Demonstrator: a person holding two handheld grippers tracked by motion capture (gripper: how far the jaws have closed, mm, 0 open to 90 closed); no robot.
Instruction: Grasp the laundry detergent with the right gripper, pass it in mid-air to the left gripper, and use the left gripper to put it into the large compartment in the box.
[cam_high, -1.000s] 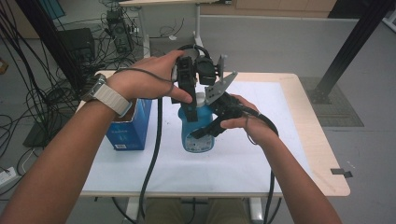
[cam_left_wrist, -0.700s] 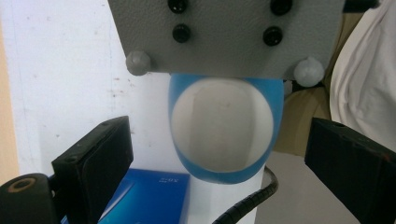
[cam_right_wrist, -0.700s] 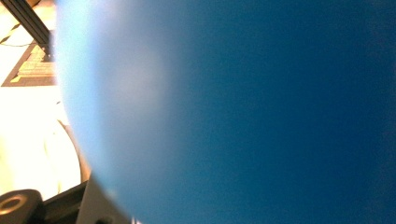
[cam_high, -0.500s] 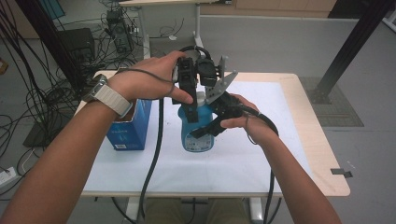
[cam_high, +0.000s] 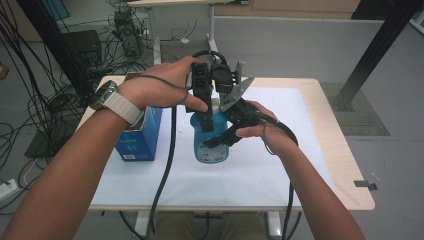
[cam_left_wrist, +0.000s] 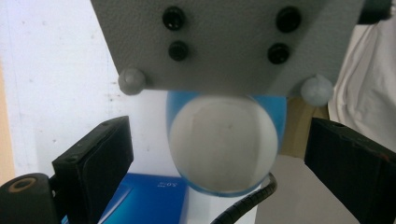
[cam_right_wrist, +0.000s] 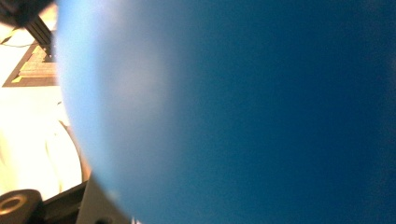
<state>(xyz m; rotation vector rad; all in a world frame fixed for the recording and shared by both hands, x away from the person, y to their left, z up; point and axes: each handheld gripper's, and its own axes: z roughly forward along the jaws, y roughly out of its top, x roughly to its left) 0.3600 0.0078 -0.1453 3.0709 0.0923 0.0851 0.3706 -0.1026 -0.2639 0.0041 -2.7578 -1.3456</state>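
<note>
A blue bottle with a white cap stands upright on the white mat. My right gripper comes in from the right and is shut on the bottle's body; in the right gripper view the blue bottle wall sits right against the camera. My left gripper points down over the bottle's top. In the left gripper view its two black jaws stand wide apart on either side of the white cap, not touching it. The right gripper's grey plate hangs above the cap there.
A blue carton stands upright at the table's left, close beside the bottle, and shows as a blue carton below the cap. Cables trail from both grippers toward the near edge. Wooden table edge runs at the right.
</note>
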